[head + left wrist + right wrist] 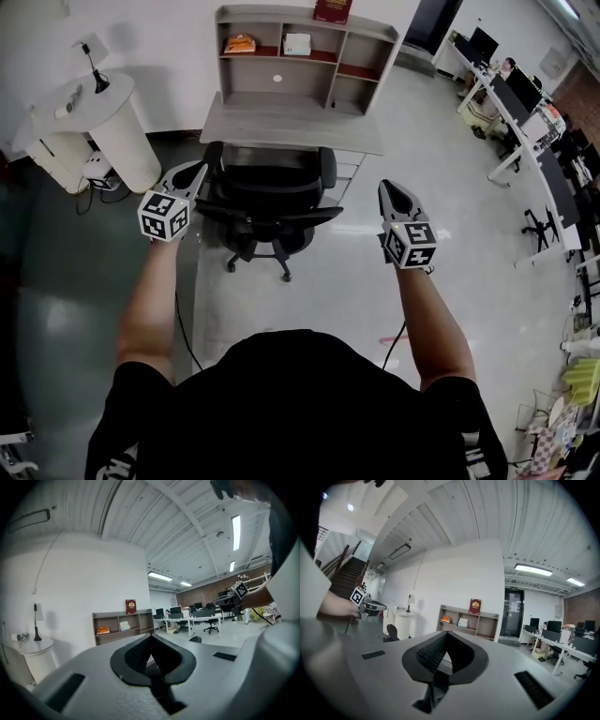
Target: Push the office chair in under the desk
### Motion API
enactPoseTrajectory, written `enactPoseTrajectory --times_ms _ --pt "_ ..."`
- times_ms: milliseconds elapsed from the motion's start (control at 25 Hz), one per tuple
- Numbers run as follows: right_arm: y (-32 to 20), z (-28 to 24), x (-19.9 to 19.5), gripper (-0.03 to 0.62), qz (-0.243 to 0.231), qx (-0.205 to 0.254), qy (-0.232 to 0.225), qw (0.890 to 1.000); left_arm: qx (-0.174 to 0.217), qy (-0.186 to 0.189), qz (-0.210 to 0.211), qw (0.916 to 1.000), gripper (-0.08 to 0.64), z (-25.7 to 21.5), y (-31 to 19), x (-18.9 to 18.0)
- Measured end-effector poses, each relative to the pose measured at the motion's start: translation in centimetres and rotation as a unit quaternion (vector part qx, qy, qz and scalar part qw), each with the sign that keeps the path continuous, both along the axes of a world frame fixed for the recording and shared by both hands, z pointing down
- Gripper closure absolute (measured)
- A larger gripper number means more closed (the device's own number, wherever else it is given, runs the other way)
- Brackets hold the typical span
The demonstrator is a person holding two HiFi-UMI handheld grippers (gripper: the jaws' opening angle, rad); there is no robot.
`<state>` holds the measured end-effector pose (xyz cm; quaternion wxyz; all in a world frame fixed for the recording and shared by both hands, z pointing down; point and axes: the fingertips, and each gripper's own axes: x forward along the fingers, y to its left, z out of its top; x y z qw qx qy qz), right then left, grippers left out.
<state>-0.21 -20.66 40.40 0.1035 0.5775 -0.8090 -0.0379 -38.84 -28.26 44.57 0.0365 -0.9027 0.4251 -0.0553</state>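
Stairs [347,576]: right gripper view only

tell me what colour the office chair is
Black; the head view shows the office chair best.

A black short-sleeved T-shirt [300,403] is worn, w/ bits of white print low at both sides. The left tongs [197,171] & right tongs [386,187] are each built as a grey pointed shell w/ black ribbed pads [135,652], dark slots on top & a marker cube [165,216] of b/w squares at the rear. A thin black cable [185,330] is run back from each.
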Motion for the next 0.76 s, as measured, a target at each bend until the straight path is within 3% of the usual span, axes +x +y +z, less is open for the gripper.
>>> enactPoseTrajectory --times_ms 160,320,760 --pt "1.8 -1.0 1.6 0.583 -0.009 0.016 -0.004 1.000 0.028 -0.039 0.037 0.9982 0.543 -1.5 1.8 5.8" --pt "3.2 -2.2 4.1 0.583 -0.011 0.030 -0.014 0.999 0.033 -0.040 0.054 0.9972 0.543 -2.6 3.9 10.2" --pt "5.7 -2.5 9.2 0.583 -0.025 0.040 -0.048 0.998 0.035 -0.042 0.056 0.9969 0.543 -4.3 8.4 16.5"
